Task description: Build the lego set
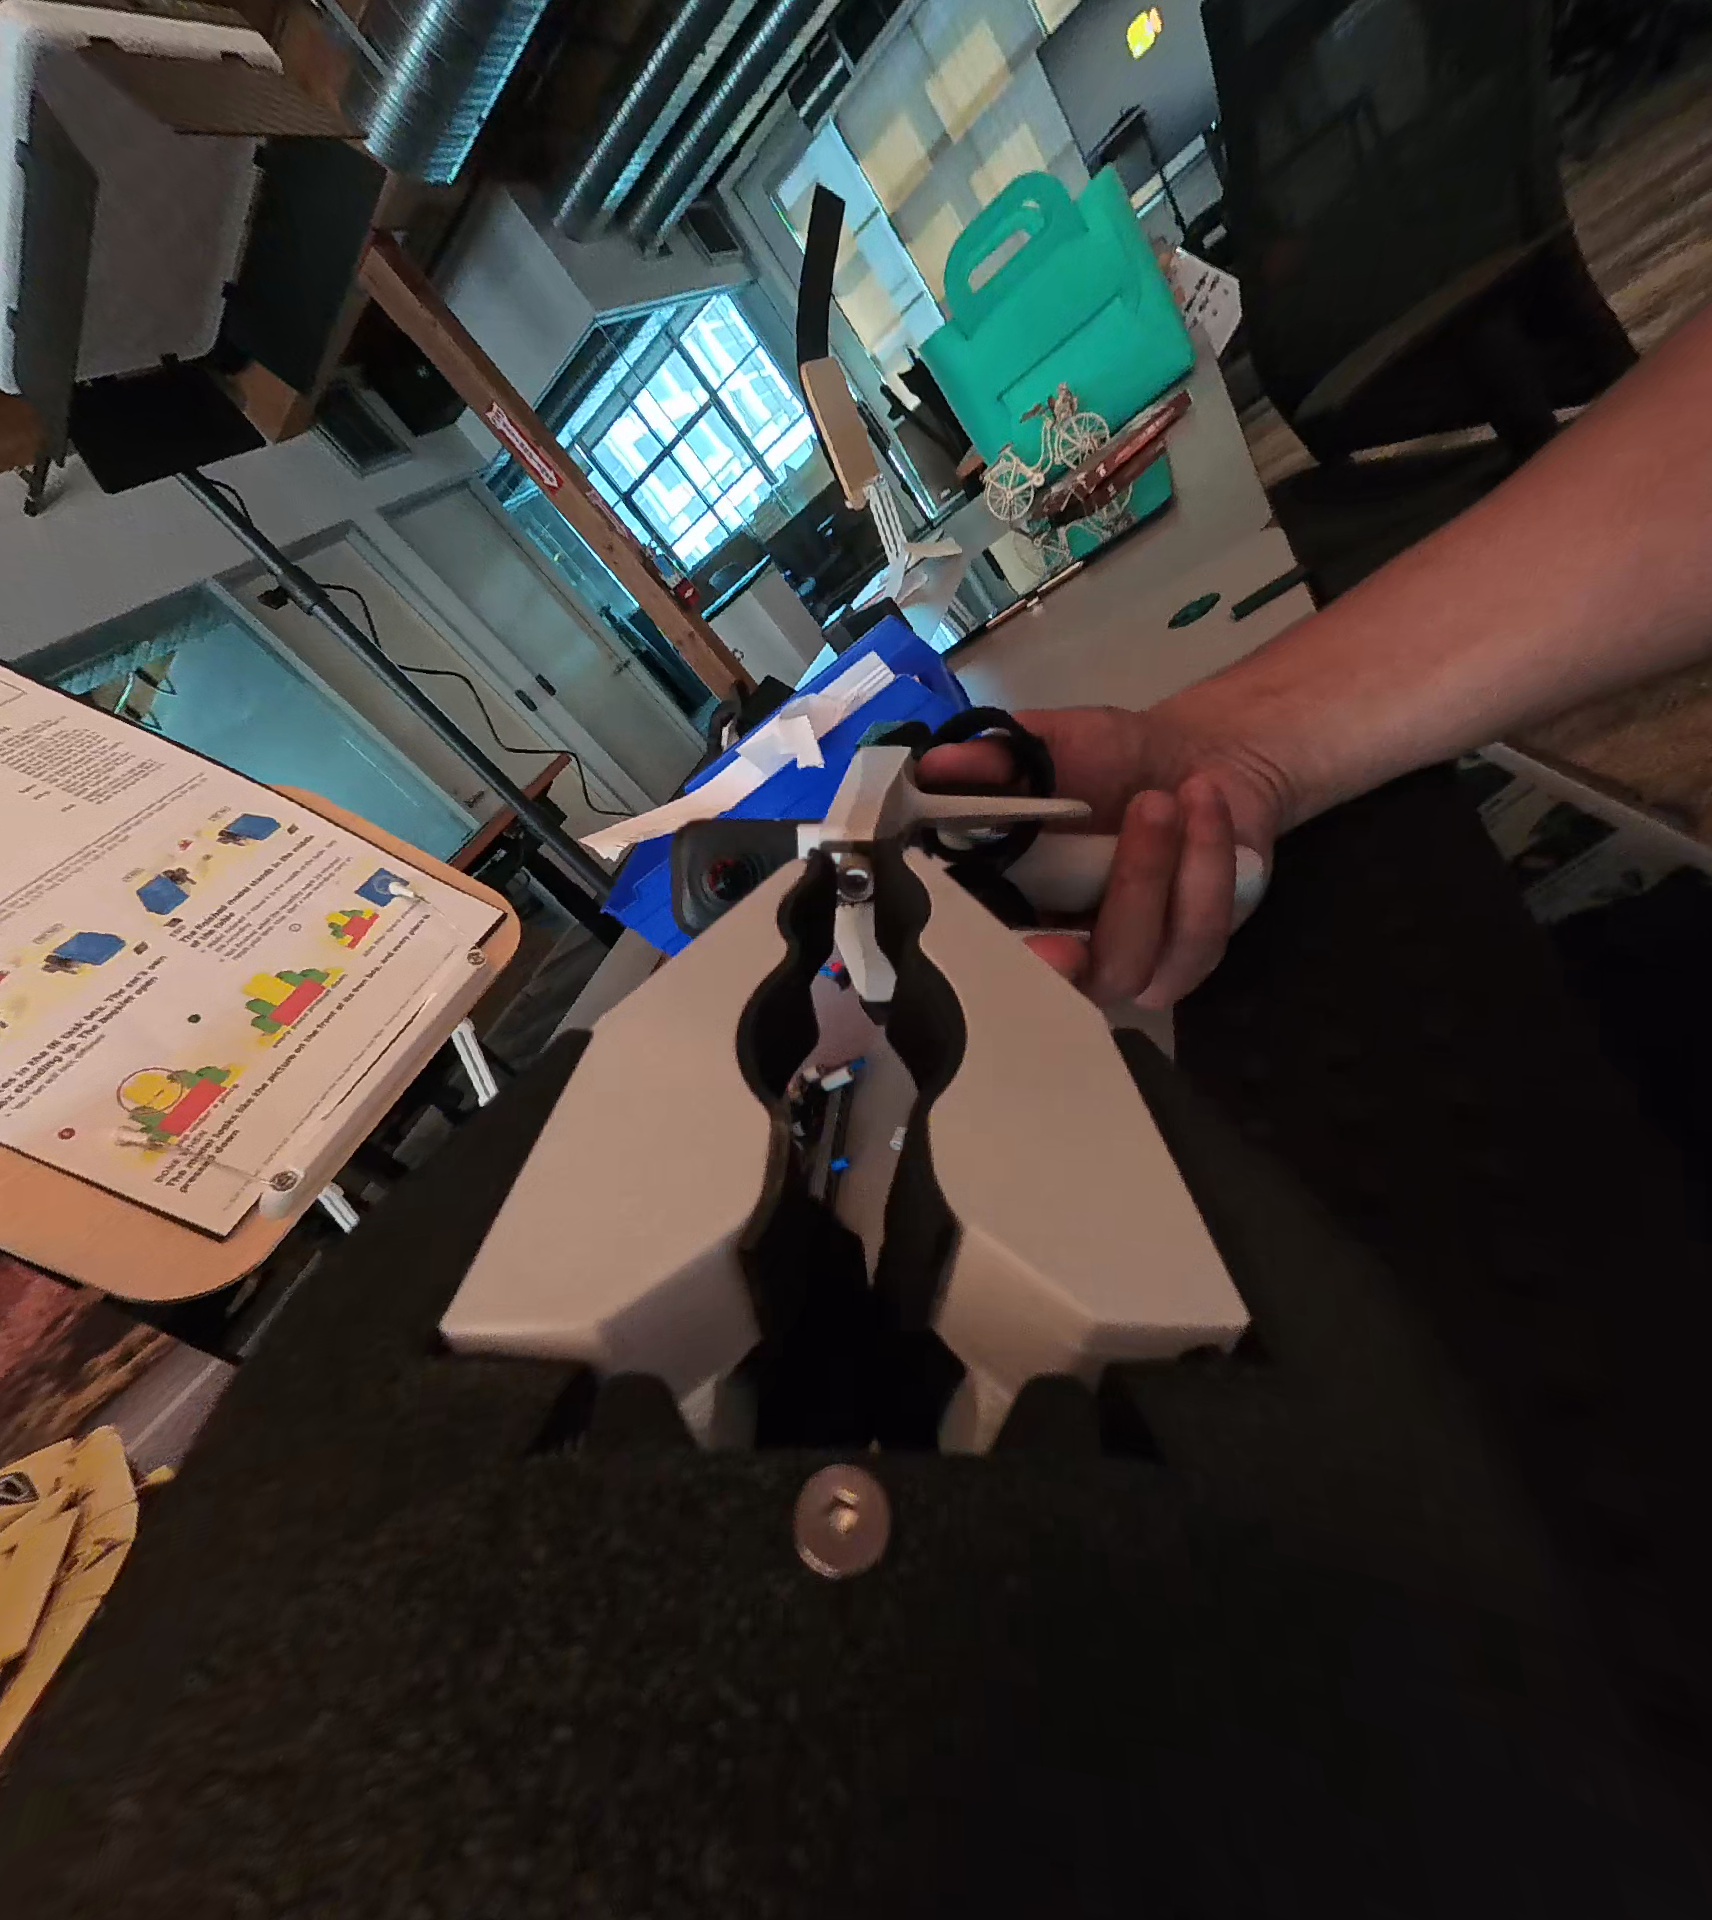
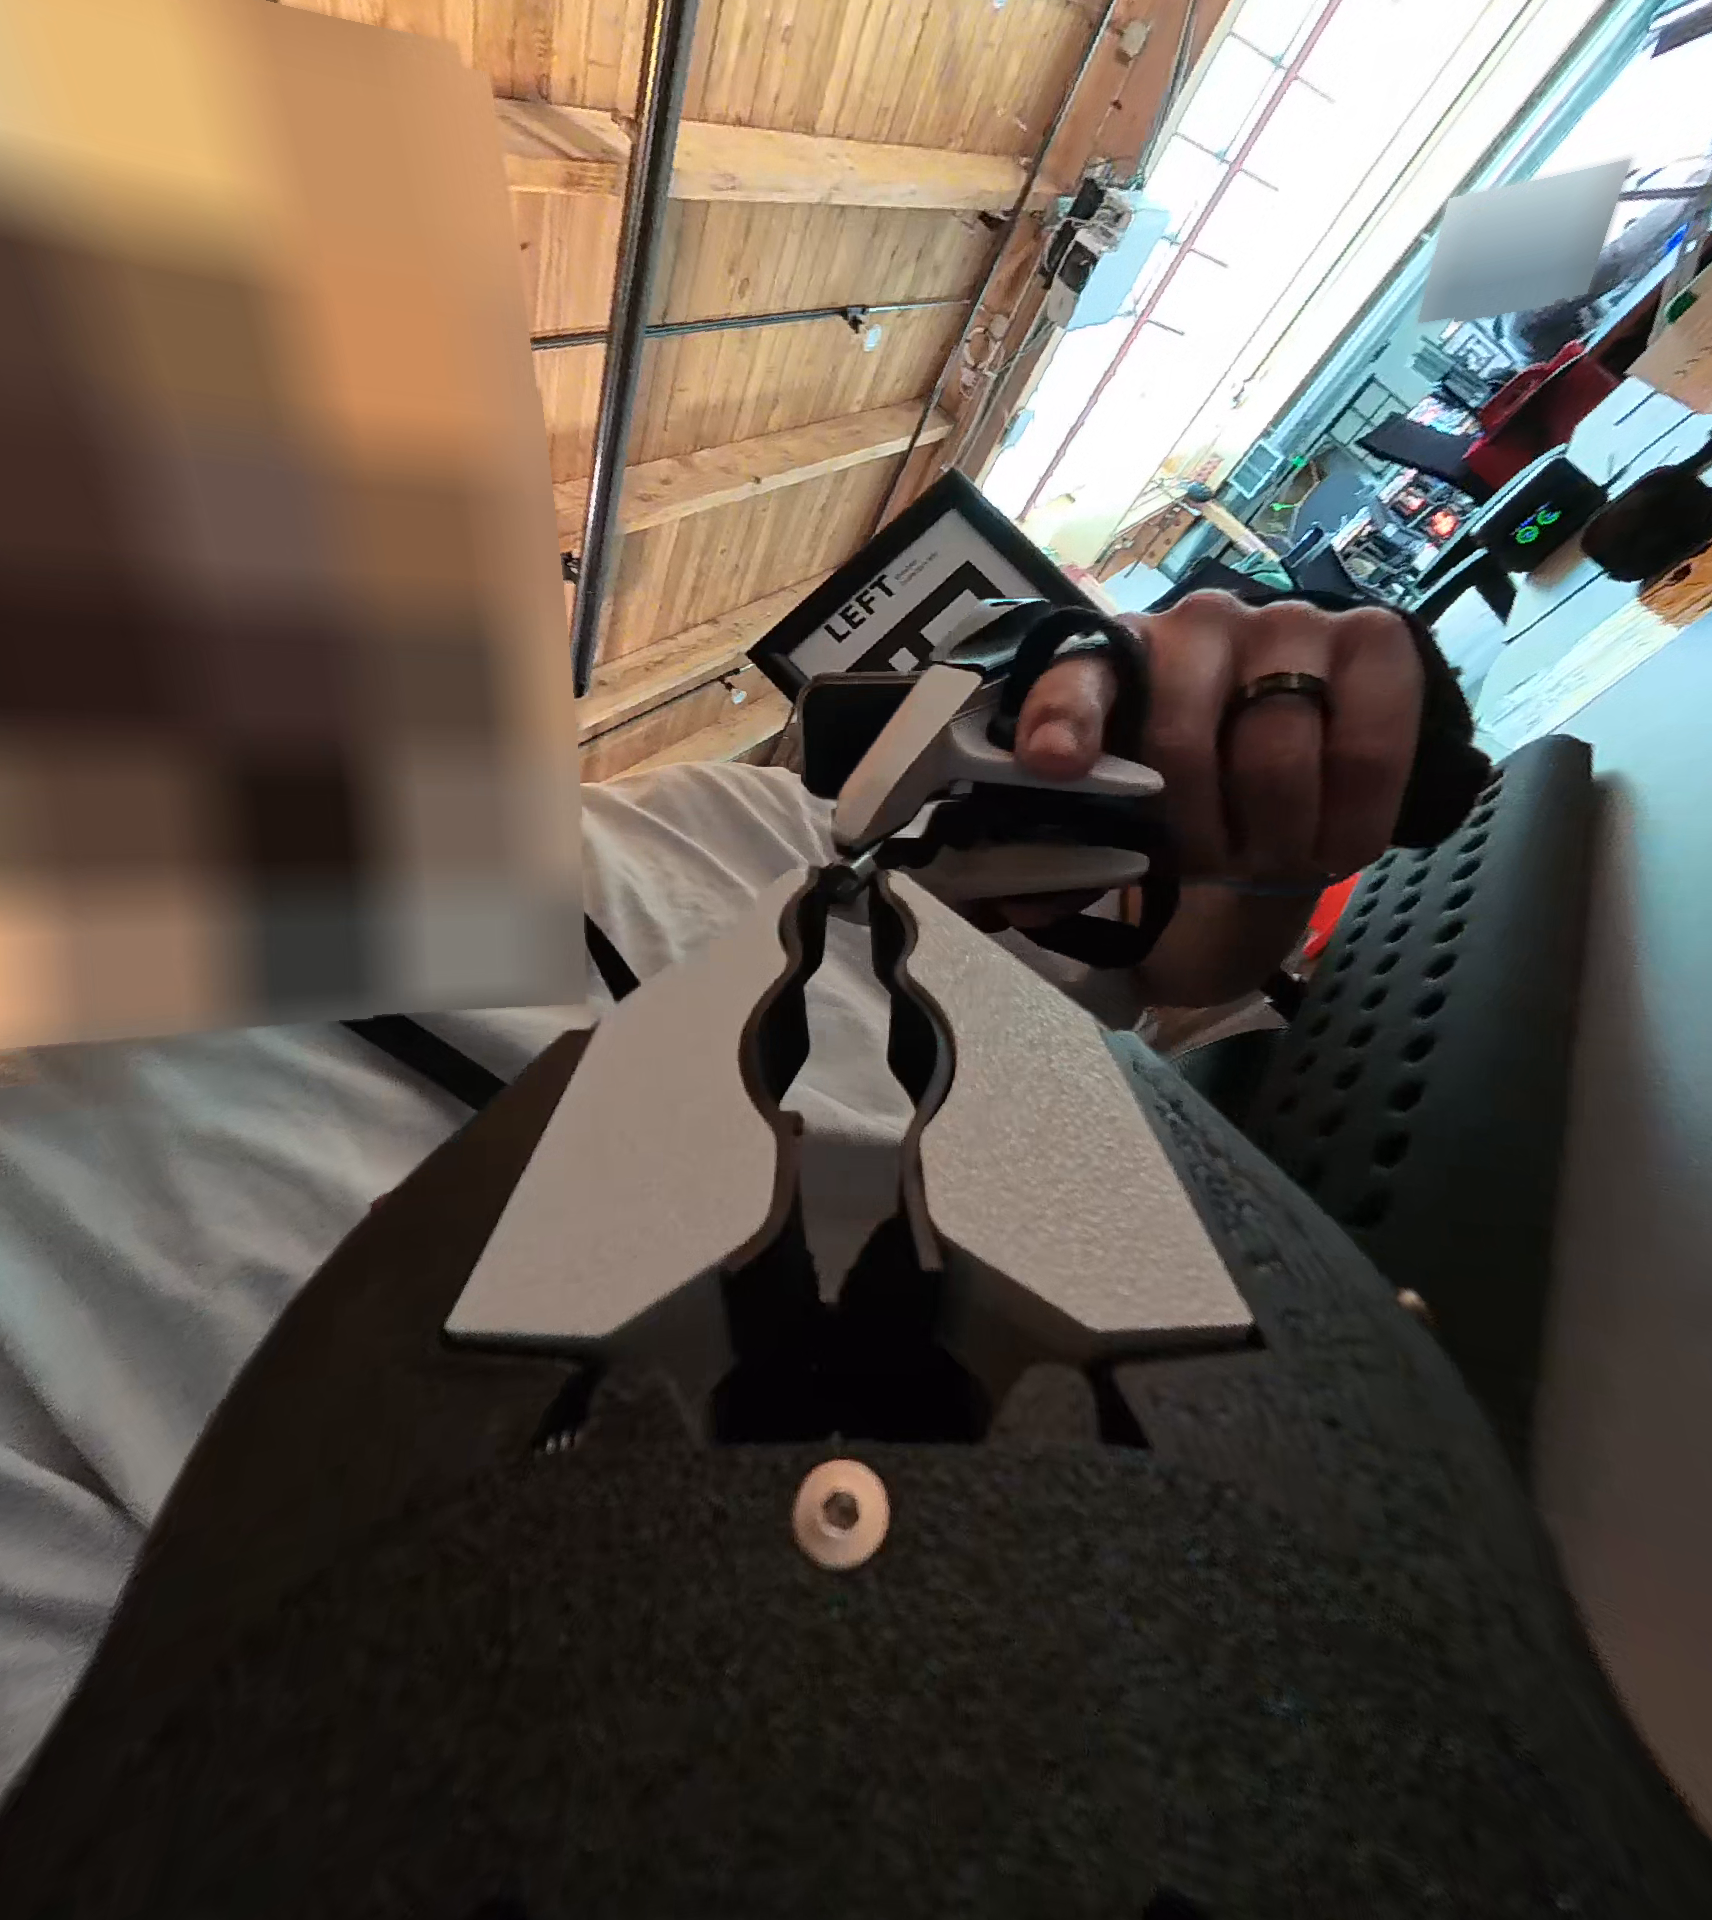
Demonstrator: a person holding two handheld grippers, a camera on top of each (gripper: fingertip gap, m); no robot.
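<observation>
Mating work is proceeding in mid-air, to the right of the board and above its level. The left gripper is closing its tips down to a slit and is pinching a small piece, a short dark pin with a bright metal end. The right gripper is meeting it tip to tip, with its tips equally narrowed and the end of the pin lying between them. I cannot tell whether it is actually gripping or only touching. The right hand and left hand are both squeezing their triggers.

Other loose parts are lying on the table, lower than the board and to its right, showing through the left gripper's gap.

Assessment: this appears to be a transfer or a join of one tiny part, early in the build.

Recommendations:
- The holding gripper should be keeping its pressure until the other is plainly seated on the pin.
- Both tools should be lining up along the pin's axis, not crossing it.
- A pin this small is likely to be twisting out or dropping if either side loosens too soon.
</observation>
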